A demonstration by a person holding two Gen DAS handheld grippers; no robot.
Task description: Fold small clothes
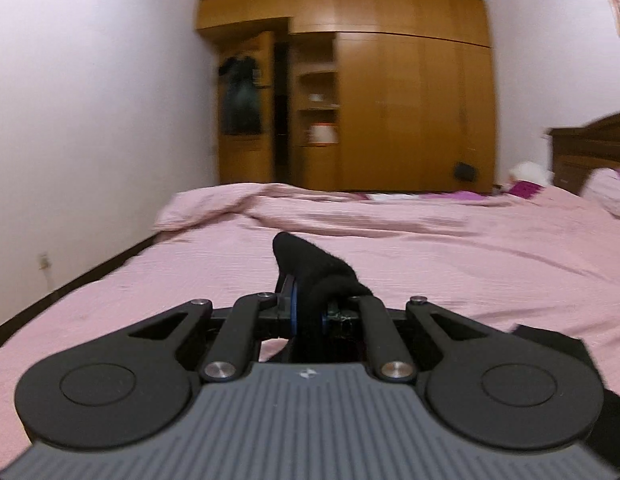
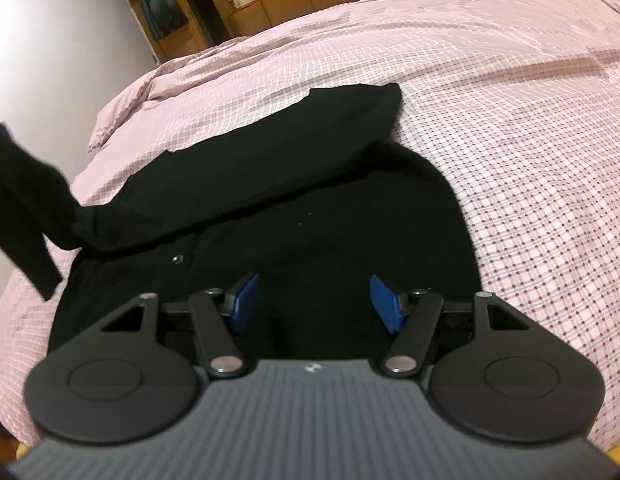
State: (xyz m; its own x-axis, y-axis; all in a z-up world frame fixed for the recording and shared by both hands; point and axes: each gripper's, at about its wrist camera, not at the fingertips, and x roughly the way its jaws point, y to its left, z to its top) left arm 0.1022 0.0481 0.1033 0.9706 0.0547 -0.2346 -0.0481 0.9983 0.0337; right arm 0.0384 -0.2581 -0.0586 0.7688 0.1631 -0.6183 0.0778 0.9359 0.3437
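Observation:
A black buttoned garment [image 2: 293,208] lies on the pink checked bedspread [image 2: 510,128], one sleeve folded across its body. My right gripper [image 2: 314,304] is open and empty, its blue pads [image 2: 384,304] spread just above the garment's near part. My left gripper [image 1: 307,312] is shut on a fold of the black garment [image 1: 310,264], held up above the bed. In the right wrist view that lifted part of the cloth [image 2: 21,196] hangs at the far left.
A wooden wardrobe [image 1: 390,112] with open shelves stands beyond the bed. A white wall [image 1: 89,120] runs along the left side of the bed. A pillow [image 1: 610,192] and dark headboard [image 1: 590,148] are at the right.

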